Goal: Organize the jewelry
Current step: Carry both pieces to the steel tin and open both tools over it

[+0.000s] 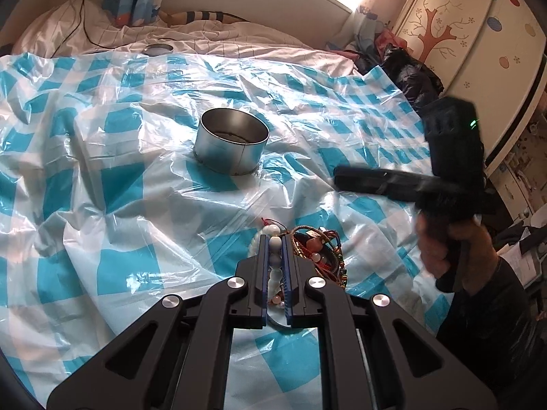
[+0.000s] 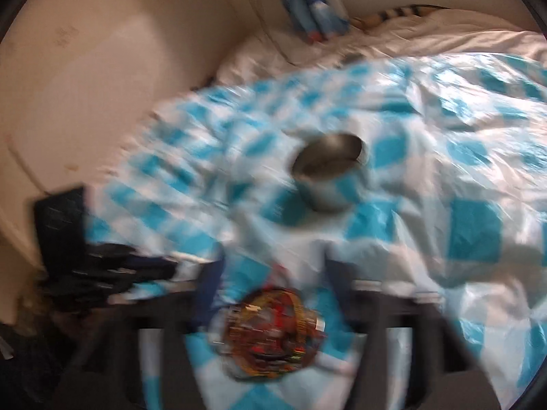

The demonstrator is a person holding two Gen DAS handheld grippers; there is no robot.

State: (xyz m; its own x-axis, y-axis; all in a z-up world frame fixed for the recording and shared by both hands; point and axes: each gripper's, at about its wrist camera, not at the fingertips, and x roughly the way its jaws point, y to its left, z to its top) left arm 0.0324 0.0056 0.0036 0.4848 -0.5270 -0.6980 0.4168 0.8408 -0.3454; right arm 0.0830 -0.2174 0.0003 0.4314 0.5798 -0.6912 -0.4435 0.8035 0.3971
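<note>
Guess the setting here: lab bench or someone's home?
Home, most likely a bedroom. A bed with rumpled white bedding lies under the blue-checked plastic sheet, with a tree-decorated wardrobe beside it and a curtained window behind.

Black left gripper (image 1: 275, 242) — blue finger pads (image 1: 262, 266), silver round bolts (image 1: 237, 283).

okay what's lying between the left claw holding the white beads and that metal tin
Only crinkled blue-and-white checked plastic sheet: the left wrist view shows no object between the left claw, shut on the white bead bracelet, and the metal tin.
</note>
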